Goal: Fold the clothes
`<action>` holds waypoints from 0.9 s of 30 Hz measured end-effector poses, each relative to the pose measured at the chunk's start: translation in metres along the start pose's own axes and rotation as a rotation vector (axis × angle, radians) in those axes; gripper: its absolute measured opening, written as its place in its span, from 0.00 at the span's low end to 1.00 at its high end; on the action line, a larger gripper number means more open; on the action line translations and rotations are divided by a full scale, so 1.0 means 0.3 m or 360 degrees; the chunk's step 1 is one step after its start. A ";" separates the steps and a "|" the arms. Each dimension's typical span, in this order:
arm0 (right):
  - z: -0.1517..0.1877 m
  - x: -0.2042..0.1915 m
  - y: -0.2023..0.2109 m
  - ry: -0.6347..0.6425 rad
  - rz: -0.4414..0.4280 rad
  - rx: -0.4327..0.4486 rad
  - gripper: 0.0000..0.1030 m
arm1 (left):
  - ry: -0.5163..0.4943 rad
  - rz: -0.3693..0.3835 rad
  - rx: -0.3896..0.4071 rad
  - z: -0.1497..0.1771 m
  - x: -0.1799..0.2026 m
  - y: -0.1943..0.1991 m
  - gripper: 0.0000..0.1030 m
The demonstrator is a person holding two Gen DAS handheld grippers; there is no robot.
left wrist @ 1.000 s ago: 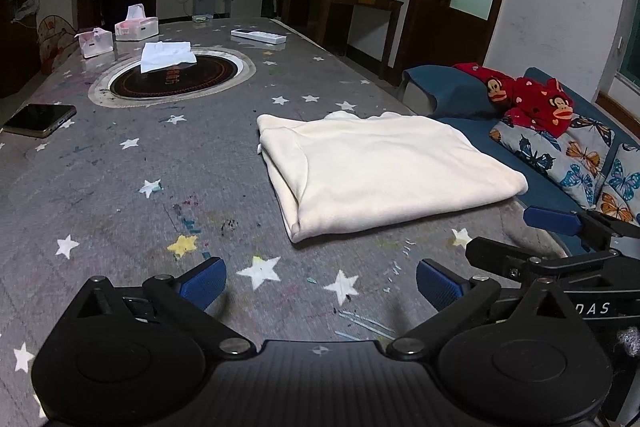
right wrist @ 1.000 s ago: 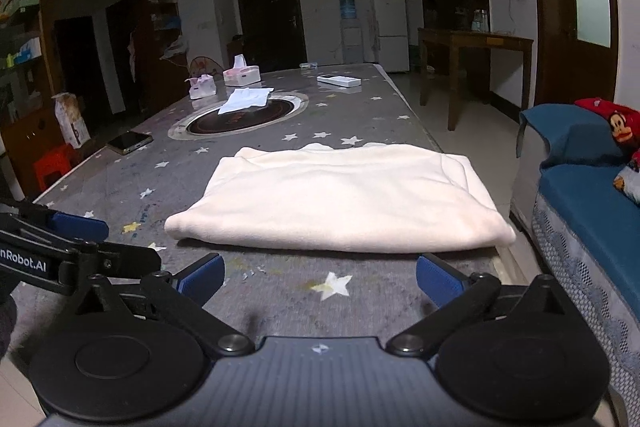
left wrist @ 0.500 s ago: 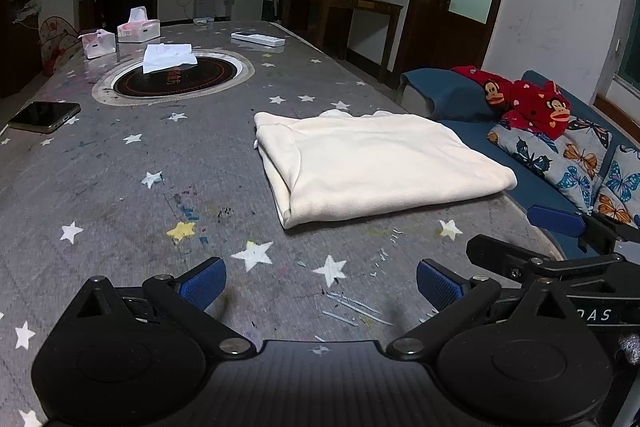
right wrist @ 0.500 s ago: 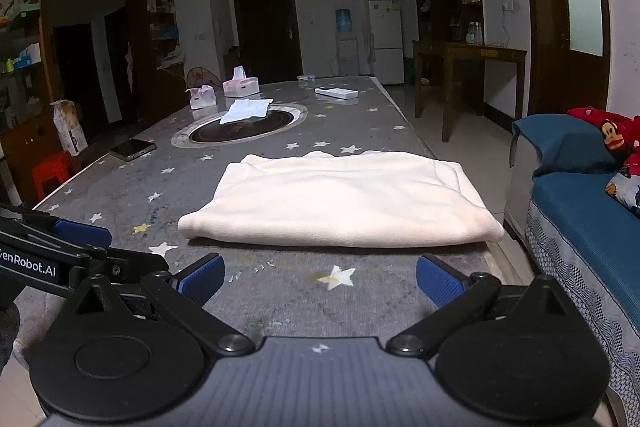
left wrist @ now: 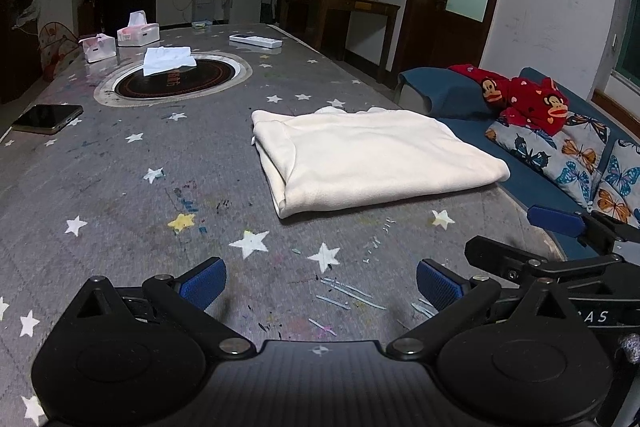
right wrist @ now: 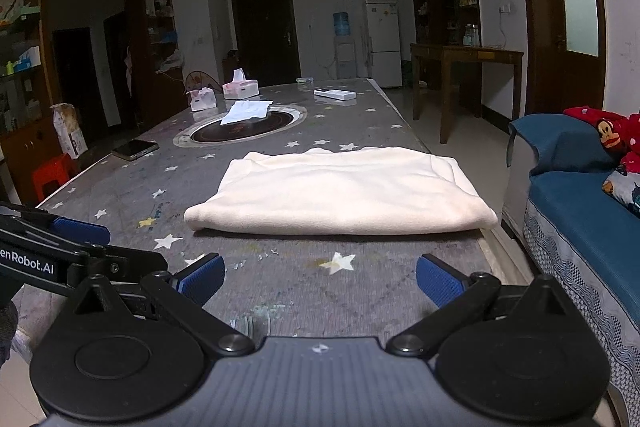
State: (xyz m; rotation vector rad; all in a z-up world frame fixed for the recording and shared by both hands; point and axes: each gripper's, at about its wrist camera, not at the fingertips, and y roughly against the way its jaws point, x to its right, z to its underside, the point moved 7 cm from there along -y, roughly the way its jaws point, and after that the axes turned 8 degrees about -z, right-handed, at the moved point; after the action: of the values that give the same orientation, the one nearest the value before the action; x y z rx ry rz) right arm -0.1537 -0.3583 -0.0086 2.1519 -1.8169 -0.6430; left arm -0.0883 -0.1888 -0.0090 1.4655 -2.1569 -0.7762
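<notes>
A cream garment (left wrist: 372,159) lies folded into a flat rectangle on the grey star-patterned table (left wrist: 160,195), near its right edge. It also shows in the right wrist view (right wrist: 340,191), straight ahead. My left gripper (left wrist: 320,283) is open and empty, held back from the garment's near left corner. My right gripper (right wrist: 320,279) is open and empty, short of the garment's near edge. The right gripper's fingers (left wrist: 554,221) show at the right of the left wrist view.
A round inset hob (left wrist: 176,81) with a white cloth (left wrist: 166,61) lies mid-table. Two tissue boxes (left wrist: 138,35), a remote (left wrist: 256,41) and a phone (left wrist: 46,119) lie beyond. A blue sofa (right wrist: 580,211) with cushions stands right of the table.
Both grippers have drawn back from the garment and risen a little, so it looks smaller and farther. The garment has not moved.
</notes>
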 end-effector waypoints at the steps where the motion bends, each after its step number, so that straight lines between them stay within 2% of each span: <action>1: 0.000 0.000 0.001 0.0004 0.0003 0.0001 1.00 | -0.0001 -0.0001 0.0000 0.000 0.000 0.001 1.00; 27: 0.005 -0.011 0.028 0.0021 0.0026 0.0036 1.00 | -0.0029 -0.0003 0.0023 0.014 0.017 0.035 1.00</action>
State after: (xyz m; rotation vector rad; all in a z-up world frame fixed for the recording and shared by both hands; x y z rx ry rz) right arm -0.1622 -0.3565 -0.0054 2.1479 -1.8418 -0.6060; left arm -0.1000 -0.1896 -0.0053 1.4735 -2.1792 -0.7789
